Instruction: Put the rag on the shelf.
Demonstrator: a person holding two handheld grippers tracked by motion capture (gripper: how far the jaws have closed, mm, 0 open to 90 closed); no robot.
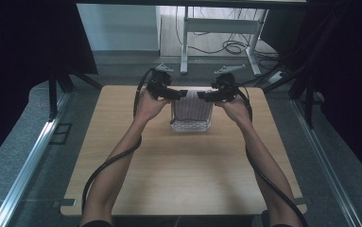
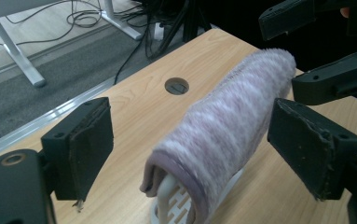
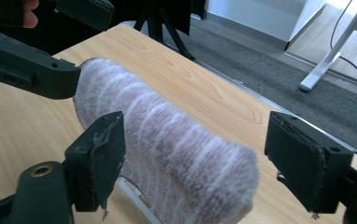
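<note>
Two arms reach over the near edge of the bench (image 1: 183, 189) toward the far edge. There a fuzzy purple towel (image 1: 193, 106) hangs over a white rack (image 1: 190, 126). The left gripper (image 1: 169, 92) and right gripper (image 1: 215, 94) each have their fingers open around a towel end, not touching it. If only one side pinches, I think the towel could slide off or tip the rack.

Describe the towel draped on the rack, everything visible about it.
The towel is a fluffy, soft-looking cloth, pale purple with faint white stripes. It hangs folded over the top of a white rack, forming a rounded hump with both sides falling down. It sits near the table's far middle. The left gripper and right gripper are open, jaws on either side of its two ends, not clamping it.
</note>
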